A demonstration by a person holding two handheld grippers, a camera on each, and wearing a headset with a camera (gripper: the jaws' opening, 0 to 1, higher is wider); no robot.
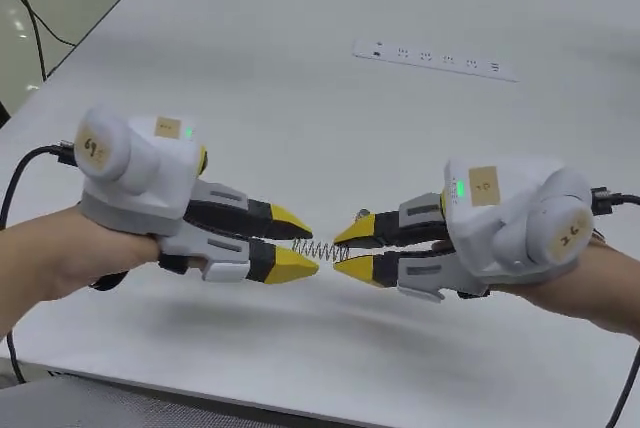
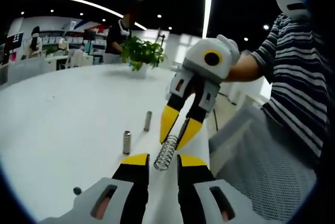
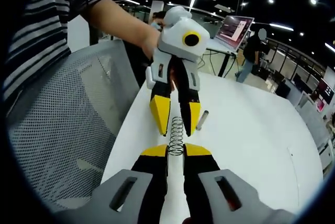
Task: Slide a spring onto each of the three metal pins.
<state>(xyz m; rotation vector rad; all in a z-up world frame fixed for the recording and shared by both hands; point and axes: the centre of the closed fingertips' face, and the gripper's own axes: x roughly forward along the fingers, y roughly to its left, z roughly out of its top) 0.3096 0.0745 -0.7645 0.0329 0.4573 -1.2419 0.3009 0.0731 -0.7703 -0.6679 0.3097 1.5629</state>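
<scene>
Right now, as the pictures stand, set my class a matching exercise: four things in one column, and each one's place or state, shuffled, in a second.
Column A: 1 spring; 2 metal pins; 3 power strip; 4 mesh chair.
Column B: a standing upright on the table; b beside the table's edge; c in the air between two pairs of jaws; d lying flat, far across the table.
Pairs: 1-c, 2-a, 3-d, 4-b.

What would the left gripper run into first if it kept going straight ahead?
The spring at its tips, then, seemingly close behind, the right gripper facing it head-on.
</scene>
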